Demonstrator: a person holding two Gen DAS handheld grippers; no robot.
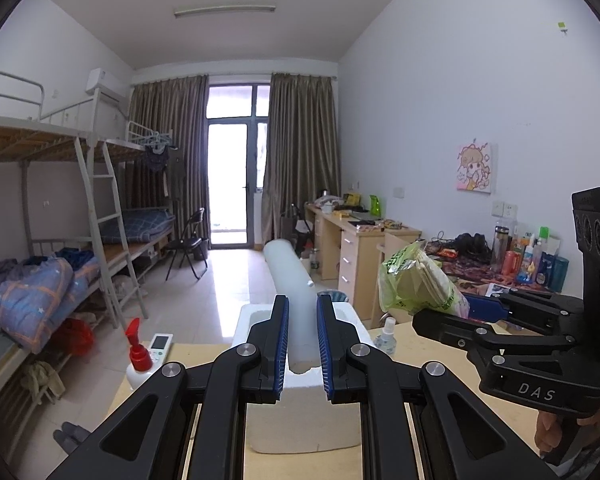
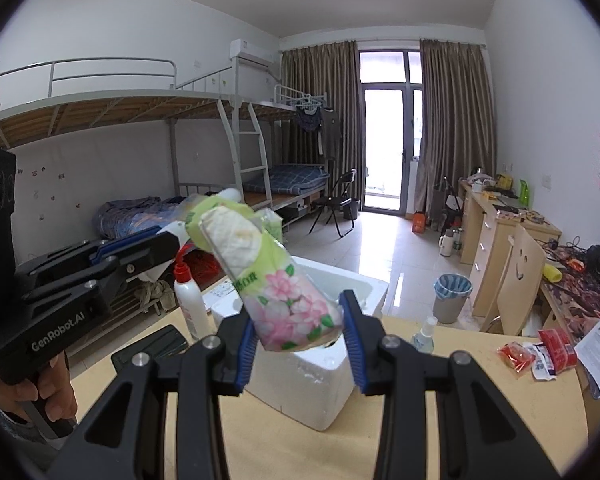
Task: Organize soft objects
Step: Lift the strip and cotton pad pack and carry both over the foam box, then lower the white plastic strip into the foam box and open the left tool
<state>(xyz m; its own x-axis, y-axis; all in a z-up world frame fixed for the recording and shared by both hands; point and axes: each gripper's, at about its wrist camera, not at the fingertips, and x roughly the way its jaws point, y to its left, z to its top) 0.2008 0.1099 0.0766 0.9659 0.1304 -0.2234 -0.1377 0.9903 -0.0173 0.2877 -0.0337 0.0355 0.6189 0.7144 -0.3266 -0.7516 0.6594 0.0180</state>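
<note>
My left gripper [image 1: 302,344] is shut on a white foam roll [image 1: 290,276] that points up and away, held above a white foam box [image 1: 304,416] on the wooden table [image 1: 428,344]. My right gripper [image 2: 300,340] is shut on a green floral tissue pack [image 2: 276,280], tilted up to the left, over the same foam box [image 2: 320,384]. The tissue pack also shows in the left wrist view [image 1: 416,284], held by the right gripper [image 1: 476,312] at the right. The left gripper appears in the right wrist view [image 2: 168,240] at the left.
A white bottle with a red cap [image 1: 138,360], a remote [image 1: 160,348] and a small spray bottle [image 1: 386,334] stand near the box. Red snack packets [image 2: 536,356] lie at the right. A black case [image 2: 152,350] lies at the left. Bunk beds and desks line the room.
</note>
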